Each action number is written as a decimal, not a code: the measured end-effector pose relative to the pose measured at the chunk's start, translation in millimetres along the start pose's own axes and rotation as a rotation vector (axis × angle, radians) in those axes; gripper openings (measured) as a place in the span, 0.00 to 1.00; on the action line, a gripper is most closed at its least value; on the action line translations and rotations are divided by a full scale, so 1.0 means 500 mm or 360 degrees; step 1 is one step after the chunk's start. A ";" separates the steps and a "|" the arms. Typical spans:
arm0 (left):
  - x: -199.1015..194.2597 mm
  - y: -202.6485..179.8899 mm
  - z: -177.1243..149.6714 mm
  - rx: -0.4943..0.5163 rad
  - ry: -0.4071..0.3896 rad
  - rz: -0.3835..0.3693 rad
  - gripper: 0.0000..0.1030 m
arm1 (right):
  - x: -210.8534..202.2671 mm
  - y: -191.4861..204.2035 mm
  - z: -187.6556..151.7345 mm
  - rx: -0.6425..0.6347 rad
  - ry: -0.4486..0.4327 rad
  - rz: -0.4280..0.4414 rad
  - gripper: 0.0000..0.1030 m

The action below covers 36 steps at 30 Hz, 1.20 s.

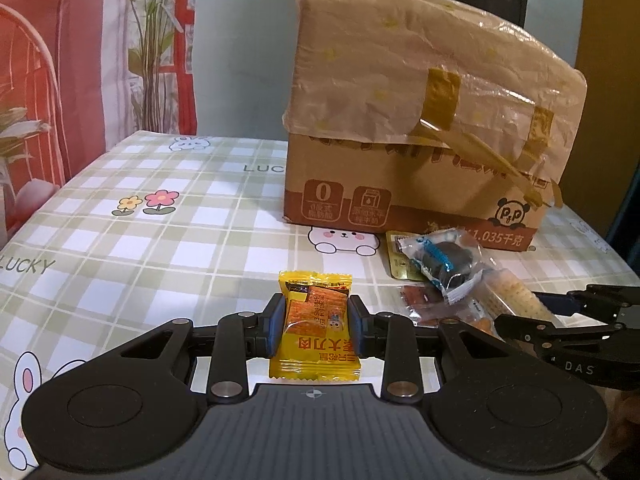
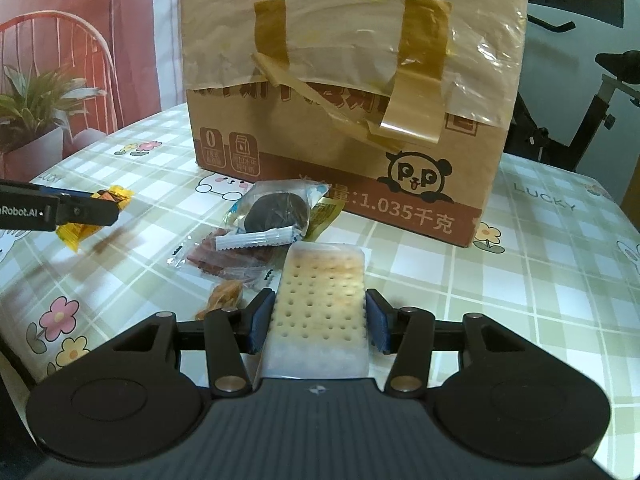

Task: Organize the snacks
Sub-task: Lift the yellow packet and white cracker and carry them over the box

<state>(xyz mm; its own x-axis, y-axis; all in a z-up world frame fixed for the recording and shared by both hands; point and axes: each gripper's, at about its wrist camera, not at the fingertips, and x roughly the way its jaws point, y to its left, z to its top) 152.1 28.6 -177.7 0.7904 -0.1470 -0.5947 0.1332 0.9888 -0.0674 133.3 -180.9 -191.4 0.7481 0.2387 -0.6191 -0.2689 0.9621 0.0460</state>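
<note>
While left claw is gripping yellow packet and right claw is gripping cracker, keep squeezing light, heading for far box.

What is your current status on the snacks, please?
Left claw shut on yellow packet. Right claw shut on cracker pack. Snack pile before taped box.

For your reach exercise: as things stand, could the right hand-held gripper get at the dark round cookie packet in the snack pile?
Probably not yet: the right hand-held gripper is shut on a cracker packet. The cookie packet lies uncovered just ahead, so the way seems free once it lets go.
</note>
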 end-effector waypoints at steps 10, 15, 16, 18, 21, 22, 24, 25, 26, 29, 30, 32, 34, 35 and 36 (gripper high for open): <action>-0.025 0.010 0.004 -0.0032 -0.0061 -0.0003 0.34 | -0.041 -0.050 -0.007 0.0218 -0.0070 0.0040 0.47; -0.034 0.006 0.007 -0.0019 -0.0087 -0.0015 0.34 | -0.071 -0.066 -0.009 0.0264 -0.0113 0.0027 0.47; -0.037 0.004 0.008 -0.0012 -0.0095 -0.0017 0.34 | -0.075 -0.065 -0.009 0.0261 -0.0122 0.0035 0.47; -0.043 0.002 0.009 -0.0004 -0.0112 -0.0016 0.34 | -0.082 -0.061 -0.008 0.0241 -0.0142 0.0051 0.47; -0.054 0.003 0.014 0.0001 -0.0143 -0.0004 0.34 | -0.093 -0.049 -0.002 0.0197 -0.0178 0.0060 0.47; -0.058 0.003 0.018 0.0005 -0.0157 0.0006 0.34 | -0.098 -0.046 0.000 0.0189 -0.0197 0.0067 0.47; -0.071 0.005 0.029 0.0013 -0.0198 0.0027 0.34 | -0.108 -0.042 0.004 0.0181 -0.0237 0.0084 0.47; -0.080 0.006 0.037 0.0014 -0.0229 0.0030 0.34 | -0.115 -0.040 0.007 0.0178 -0.0257 0.0090 0.47; -0.088 0.007 0.046 0.0014 -0.0255 0.0027 0.34 | -0.122 -0.038 0.011 0.0172 -0.0279 0.0098 0.47; -0.109 0.003 0.083 0.0027 -0.0333 0.0013 0.34 | -0.143 -0.038 0.029 0.0168 -0.0351 0.0114 0.47; -0.114 -0.001 0.094 0.0041 -0.0355 0.0010 0.34 | -0.152 -0.038 0.037 0.0170 -0.0382 0.0120 0.47; -0.123 -0.012 0.122 0.0091 -0.0399 -0.0008 0.34 | -0.172 -0.039 0.059 0.0168 -0.0454 0.0134 0.47; -0.133 -0.023 0.151 0.0141 -0.0444 -0.0035 0.34 | -0.190 -0.038 0.084 0.0155 -0.0524 0.0152 0.47; -0.137 -0.030 0.163 0.0161 -0.0462 -0.0045 0.34 | -0.198 -0.038 0.097 0.0141 -0.0560 0.0160 0.47; -0.139 -0.036 0.179 0.0180 -0.0481 -0.0057 0.34 | -0.207 -0.037 0.113 0.0121 -0.0597 0.0167 0.47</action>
<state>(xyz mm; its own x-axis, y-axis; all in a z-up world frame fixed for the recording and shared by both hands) 148.0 18.6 -63.5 0.9235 -0.1997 -0.3274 0.2165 0.9762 0.0152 95.0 -215.9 -84.1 0.8926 0.3541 -0.2790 -0.3203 0.9337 0.1601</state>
